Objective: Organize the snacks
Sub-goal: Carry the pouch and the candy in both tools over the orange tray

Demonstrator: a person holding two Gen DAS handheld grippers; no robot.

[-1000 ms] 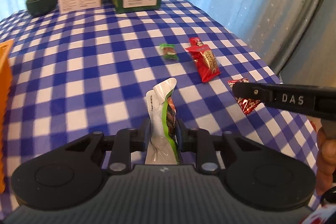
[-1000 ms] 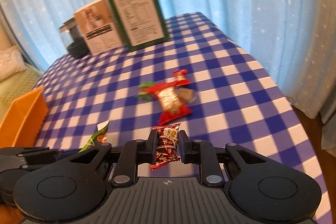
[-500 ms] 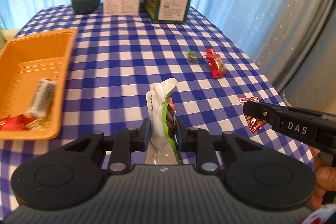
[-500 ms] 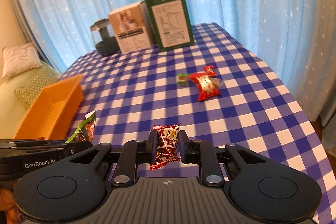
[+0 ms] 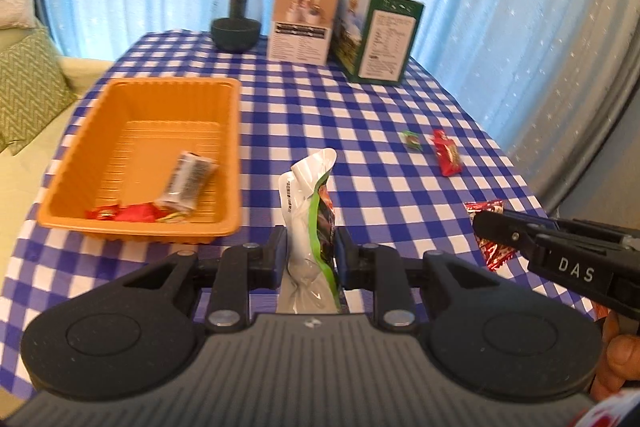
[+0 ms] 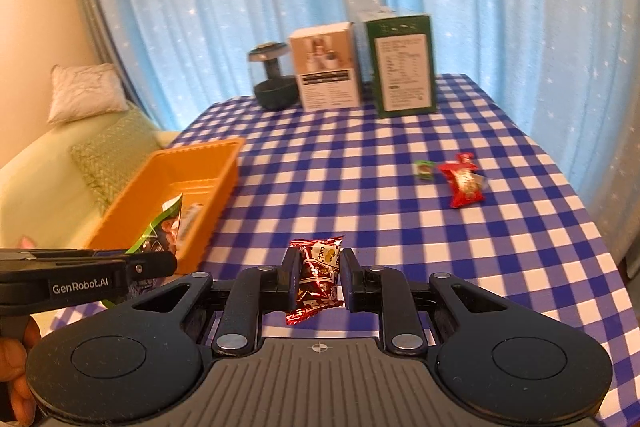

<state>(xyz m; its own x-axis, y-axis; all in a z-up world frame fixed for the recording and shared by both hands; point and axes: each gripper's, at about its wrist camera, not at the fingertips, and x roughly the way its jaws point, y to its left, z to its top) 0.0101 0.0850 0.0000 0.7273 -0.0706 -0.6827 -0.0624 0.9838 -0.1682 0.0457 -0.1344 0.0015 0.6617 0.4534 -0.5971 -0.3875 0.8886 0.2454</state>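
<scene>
The orange tray [image 5: 234, 131] sits on the checked bench [image 5: 360, 115] at about 10 o'clock from the left hand-held gripper [image 5: 310, 253]. It already holds a silver-wrapped bar [image 5: 188, 181] and a few small red and yellow sweets [image 5: 132, 214] bunched against its near wall, so part of the sorting looks done.

Both tools are loaded. The left hand-held gripper is pinched on a white-and-green snack pouch [image 5: 310, 195], which stands upright between its fingers with the top edge curling over. The right hand-held gripper [image 6: 318, 281] is clamped on a dark red foil sweet [image 6: 318, 275] with gold print. In the left wrist view that sweet [image 5: 490, 247] shows at 3 o'clock, level with the pouch, and both are above the cloth rather than over the tray. Neither item has been released, so these 2 count as in transit, by my reading.

Still loose on the bench are 2 pieces at about 1 o'clock in the left wrist view: a small green-wrapped sweet [image 5: 412, 139] and, just beside it, a red snack packet [image 5: 447, 158]. They lie well apart from the tray, toward the far right edge of the bench.

A dark jar [image 5: 236, 17] and 2 cartons, 1 pale [image 5: 302, 21] and 1 green [image 5: 378, 35], stand at the far end, at 12 o'clock; whether they belong to the job I cannot tell.

My estimate: roughly halfway, with 2 drops to make and 2 more pickups after that.
</scene>
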